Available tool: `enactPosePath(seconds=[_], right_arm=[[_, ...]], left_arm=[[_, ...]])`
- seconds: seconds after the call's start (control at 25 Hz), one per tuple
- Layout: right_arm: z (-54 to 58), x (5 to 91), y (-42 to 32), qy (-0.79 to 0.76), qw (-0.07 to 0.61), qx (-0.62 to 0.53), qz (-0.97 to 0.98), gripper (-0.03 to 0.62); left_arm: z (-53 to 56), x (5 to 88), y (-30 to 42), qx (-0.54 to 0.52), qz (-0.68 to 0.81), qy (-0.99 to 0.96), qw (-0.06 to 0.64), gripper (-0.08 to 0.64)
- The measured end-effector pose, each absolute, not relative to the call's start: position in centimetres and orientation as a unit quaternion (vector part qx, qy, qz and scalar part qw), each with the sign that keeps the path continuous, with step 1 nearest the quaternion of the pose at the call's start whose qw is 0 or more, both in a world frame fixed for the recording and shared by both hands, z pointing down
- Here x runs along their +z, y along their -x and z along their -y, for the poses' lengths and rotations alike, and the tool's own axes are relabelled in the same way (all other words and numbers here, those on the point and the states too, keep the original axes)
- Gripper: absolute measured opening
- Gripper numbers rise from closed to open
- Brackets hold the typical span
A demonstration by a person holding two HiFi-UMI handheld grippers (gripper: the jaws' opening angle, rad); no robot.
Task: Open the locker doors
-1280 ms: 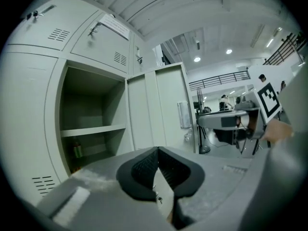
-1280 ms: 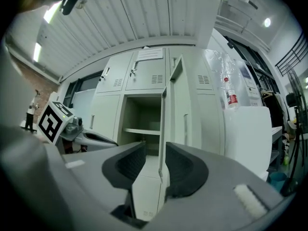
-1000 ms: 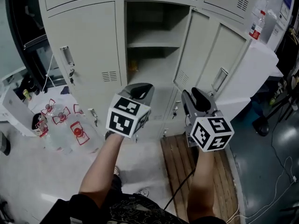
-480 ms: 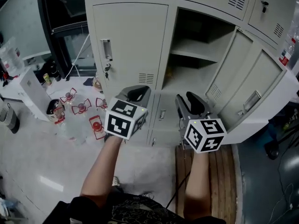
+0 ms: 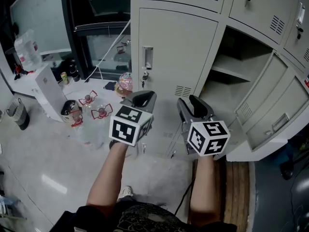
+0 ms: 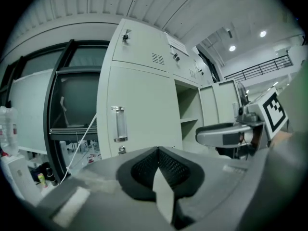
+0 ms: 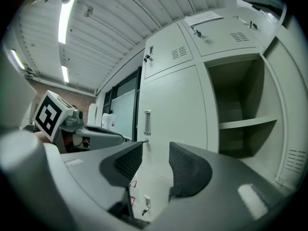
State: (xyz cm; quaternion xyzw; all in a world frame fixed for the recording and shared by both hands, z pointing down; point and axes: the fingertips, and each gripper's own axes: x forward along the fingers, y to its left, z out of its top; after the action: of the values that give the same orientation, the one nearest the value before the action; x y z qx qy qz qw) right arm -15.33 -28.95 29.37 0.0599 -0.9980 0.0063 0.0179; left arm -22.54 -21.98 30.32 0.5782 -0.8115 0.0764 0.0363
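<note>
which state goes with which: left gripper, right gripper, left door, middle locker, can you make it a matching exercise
Things
1. left gripper
2. right gripper
3. left door
4. middle locker

States
a. open
b. jaws together
c. closed
d. jaws apart, nothing between them

Pairs: 1-b, 2-d, 3-c, 4-a

The right gripper's jaws have just been opening, with nothing between them.
</note>
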Motion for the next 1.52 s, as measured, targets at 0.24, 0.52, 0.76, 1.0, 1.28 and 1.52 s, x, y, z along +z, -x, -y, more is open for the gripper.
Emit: enactPosePath(seconds=[0.24, 0.52, 0.76, 1.0, 1.28, 1.52], right_arm=[[25.0, 29.1, 20.3, -0.032, 0.023, 0.001, 0.999, 0.172], [22.4, 29.3, 25.3, -0.018, 0.034, -0.004, 0.999, 0.183], [21.3, 28.7, 29.6, -0.021, 0.035, -0.018, 0.999, 0.199], [21.5, 28.6, 33.4, -0.041, 0.041, -0.032, 0.998, 0.212], [22.9, 27.7, 36.0, -0.086, 0.041, -0.04, 0.995, 0.221], [23.7, 27.5, 37.2, -0.108, 0.039, -0.035, 0.993, 0.222]], left_arm=[[18.1, 29.9, 26.8, 0.07, 0.824, -0.561, 0.034, 0.0], [15.2, 30.2, 31.1, 0.067, 0.829, -0.554, 0.043, 0.0], [13.9, 30.5, 35.5, 0.059, 0.829, -0.555, 0.043, 0.0], [14.2, 31.1, 39.3, 0.056, 0.817, -0.572, 0.045, 0.0], [15.4, 31.4, 42.2, 0.058, 0.796, -0.6, 0.048, 0.0], [16.2, 31.5, 43.5, 0.058, 0.782, -0.619, 0.047, 0.0]])
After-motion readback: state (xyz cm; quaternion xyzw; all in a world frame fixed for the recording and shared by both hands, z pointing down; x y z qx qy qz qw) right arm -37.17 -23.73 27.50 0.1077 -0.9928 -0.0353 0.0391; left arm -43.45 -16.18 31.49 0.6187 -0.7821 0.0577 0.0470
